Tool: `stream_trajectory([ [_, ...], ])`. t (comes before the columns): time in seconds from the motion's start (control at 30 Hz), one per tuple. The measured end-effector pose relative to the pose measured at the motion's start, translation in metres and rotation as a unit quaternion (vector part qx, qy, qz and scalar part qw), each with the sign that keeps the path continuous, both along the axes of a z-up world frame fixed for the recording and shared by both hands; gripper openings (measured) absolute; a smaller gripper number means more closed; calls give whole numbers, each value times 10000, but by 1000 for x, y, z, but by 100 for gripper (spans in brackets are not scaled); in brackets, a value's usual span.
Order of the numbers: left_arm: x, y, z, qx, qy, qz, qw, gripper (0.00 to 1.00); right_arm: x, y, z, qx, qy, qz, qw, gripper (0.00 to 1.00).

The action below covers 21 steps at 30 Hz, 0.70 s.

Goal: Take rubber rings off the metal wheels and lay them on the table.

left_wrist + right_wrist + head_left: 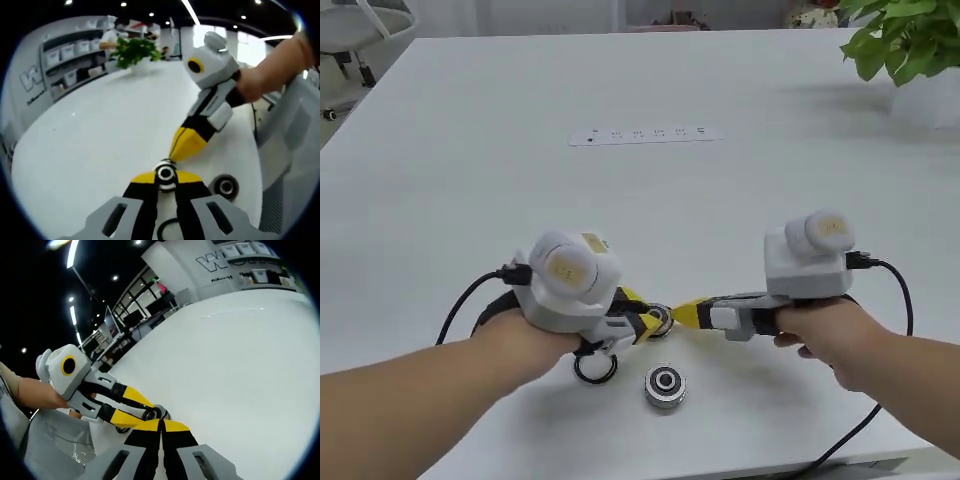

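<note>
A small metal wheel (pixel 659 318) with a black rubber rim is clamped between the yellow-tipped jaws of my left gripper (pixel 648 323), just above the white table (pixel 650 200). In the left gripper view the wheel (pixel 165 171) sits at my left gripper's (pixel 165 178) tips. My right gripper (pixel 679 314) points at it from the right, jaws together, its tip (pixel 174 155) touching the wheel's rim. I cannot tell whether it pinches the rubber. A second wheel (pixel 665 386) with its ring on lies near the front edge. A loose black ring (pixel 595 368) lies beside it.
A white power strip (pixel 645 134) lies across the middle of the table. A potted plant (pixel 905 40) stands at the far right corner. Black cables (pixel 465 300) trail from both grippers. The table's front edge (pixel 720 470) runs just below the wheels.
</note>
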<state>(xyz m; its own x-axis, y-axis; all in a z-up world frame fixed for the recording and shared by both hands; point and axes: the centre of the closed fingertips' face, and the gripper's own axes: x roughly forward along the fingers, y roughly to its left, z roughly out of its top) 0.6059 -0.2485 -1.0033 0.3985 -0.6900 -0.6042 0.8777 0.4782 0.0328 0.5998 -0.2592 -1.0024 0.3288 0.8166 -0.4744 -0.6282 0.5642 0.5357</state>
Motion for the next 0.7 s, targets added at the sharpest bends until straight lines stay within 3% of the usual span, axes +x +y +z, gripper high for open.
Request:
stream_trajectory([
  [0.1, 0, 0, 0, 28, -16, 17, 10000, 12, -1, 2, 1, -62, -67, 44, 9999, 0],
  [0.17, 1, 0, 0, 28, -8, 31, 10000, 12, -2, 2, 2, -159, -231, 128, 9995, 0],
  [0.7, 1, 0, 0, 103, -33, 42, 9999, 12, -1, 8, 5, -142, -192, 140, 9996, 0],
])
